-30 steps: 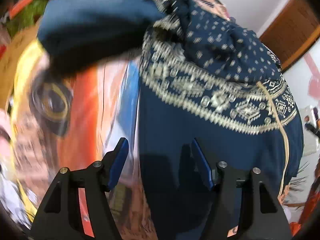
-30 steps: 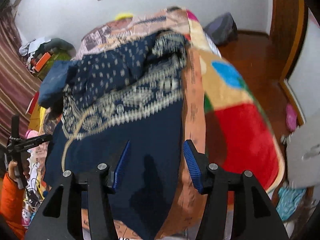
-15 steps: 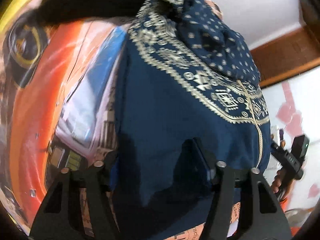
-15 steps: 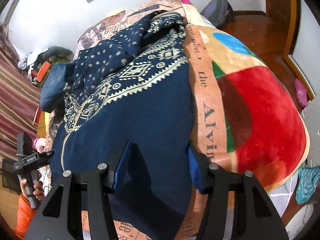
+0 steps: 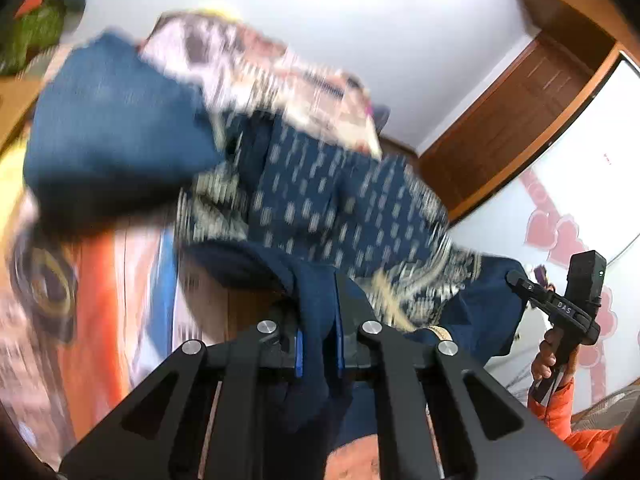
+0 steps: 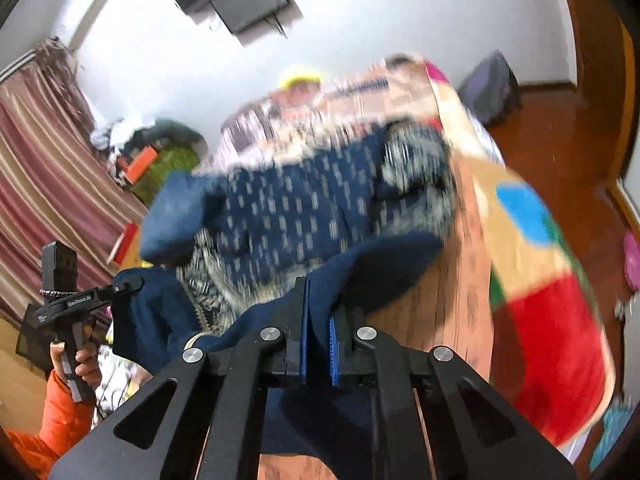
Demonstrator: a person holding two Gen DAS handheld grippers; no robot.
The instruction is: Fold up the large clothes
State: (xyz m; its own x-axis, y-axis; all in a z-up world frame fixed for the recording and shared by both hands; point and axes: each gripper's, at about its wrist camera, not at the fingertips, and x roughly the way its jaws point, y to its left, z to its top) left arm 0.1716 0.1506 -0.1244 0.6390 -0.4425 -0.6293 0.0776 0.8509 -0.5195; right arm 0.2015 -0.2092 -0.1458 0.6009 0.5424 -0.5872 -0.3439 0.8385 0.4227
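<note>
White wall behind, wooden floor (image 6: 560,136) to the side. Bed with a bright cartoon blanket (image 6: 552,320). Dark blue garment (image 6: 296,216) with cream patterns, lying on the blanket, near edge lifted up. Left gripper (image 5: 318,344) jaws clenched on that blue cloth. Right gripper (image 6: 318,340) jaws clenched on it too. All blurry.

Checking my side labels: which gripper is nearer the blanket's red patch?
Right. The right gripper, shut on the navy garment, is beside the red patch; the left gripper holds the garment's opposite side, farther off.
</note>
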